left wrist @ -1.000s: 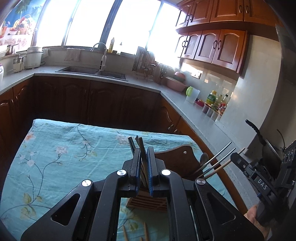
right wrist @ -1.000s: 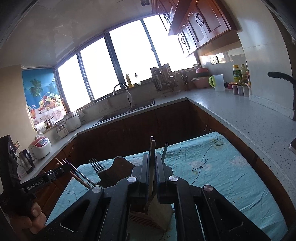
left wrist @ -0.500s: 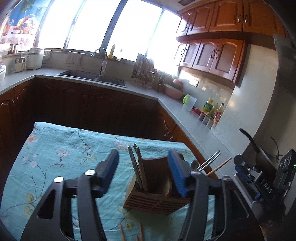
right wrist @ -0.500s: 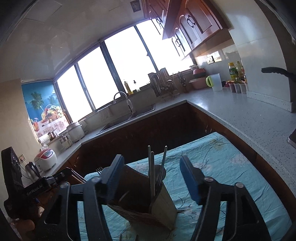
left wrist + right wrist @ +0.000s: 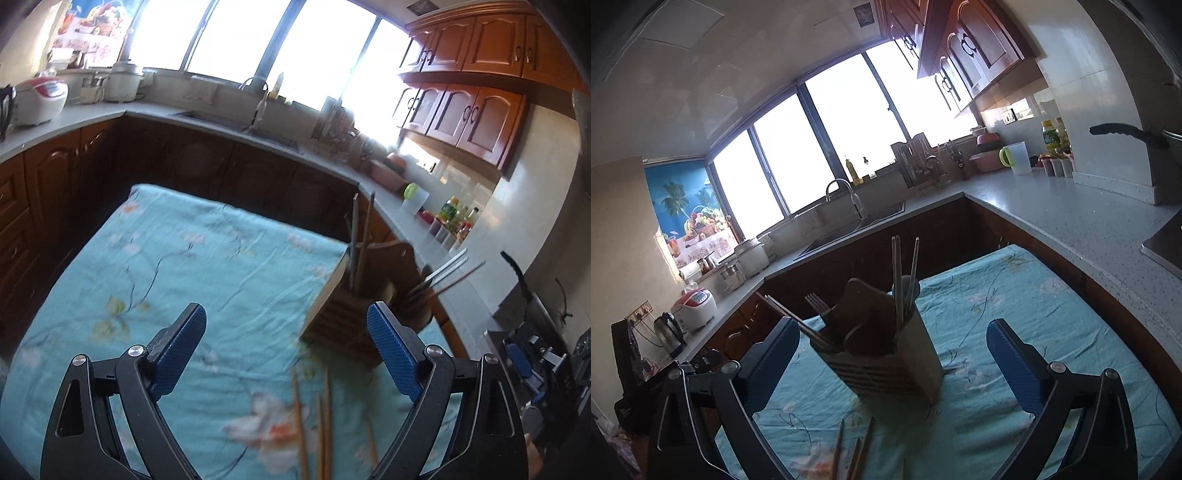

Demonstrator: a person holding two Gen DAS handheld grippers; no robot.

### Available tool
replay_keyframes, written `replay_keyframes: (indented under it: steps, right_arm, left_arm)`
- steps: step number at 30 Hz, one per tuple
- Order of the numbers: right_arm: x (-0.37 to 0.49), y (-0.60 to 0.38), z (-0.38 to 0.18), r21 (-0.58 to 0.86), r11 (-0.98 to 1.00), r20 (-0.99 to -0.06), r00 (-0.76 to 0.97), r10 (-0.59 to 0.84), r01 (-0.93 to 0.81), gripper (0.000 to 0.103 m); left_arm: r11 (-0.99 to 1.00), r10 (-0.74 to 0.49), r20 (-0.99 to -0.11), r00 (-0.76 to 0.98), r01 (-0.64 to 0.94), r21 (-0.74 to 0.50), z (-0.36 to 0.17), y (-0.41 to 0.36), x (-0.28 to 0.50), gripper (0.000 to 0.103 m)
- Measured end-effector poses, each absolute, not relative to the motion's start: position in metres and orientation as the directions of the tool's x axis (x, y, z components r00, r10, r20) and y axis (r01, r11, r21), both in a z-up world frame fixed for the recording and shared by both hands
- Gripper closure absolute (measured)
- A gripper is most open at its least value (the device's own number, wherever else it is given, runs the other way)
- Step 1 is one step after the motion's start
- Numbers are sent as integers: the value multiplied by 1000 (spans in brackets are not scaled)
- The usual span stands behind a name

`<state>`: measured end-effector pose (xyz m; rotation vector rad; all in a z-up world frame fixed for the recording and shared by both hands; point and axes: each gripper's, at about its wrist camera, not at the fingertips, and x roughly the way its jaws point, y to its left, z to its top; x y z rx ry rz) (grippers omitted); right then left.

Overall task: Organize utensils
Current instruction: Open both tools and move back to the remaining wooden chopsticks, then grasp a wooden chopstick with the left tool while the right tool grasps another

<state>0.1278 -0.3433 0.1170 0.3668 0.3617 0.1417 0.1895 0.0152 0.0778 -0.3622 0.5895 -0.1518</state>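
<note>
- Our left gripper hangs wide apart and empty above the floral tablecloth; the wooden utensil holder sits off to its right, blurred
- Our right gripper is spread just as wide, holding nothing, with the holder standing between its blue pads
- Only the right view shows the fork and upright metal chopsticks clearly
- Both views catch loose wooden chopsticks lying on the cloth just in front of the holder
</note>
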Motion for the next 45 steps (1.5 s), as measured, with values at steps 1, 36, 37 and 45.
replay_keyframes:
  steps: [1, 36, 37, 45]
  right_arm:
    - [122, -342, 112, 374, 925, -328, 923, 202, -70, 1]
    - [87, -288, 0, 204, 976, -676, 710, 198, -78, 18]
    - [89, -288, -2, 204, 976, -682, 703, 200, -80, 24]
    - [111, -285, -15, 203, 976, -729, 654, 203, -76, 54]
  left_arm:
    - [926, -239, -524, 817, 30, -376, 72, 16, 184, 12]
    - [973, -218, -795, 566, 65, -220, -23, -23, 157, 24]
    - [972, -223, -798, 560, 69, -223, -24, -25, 161, 26]
    - [965, -261, -821, 508, 119, -233, -31, -45, 208, 44]
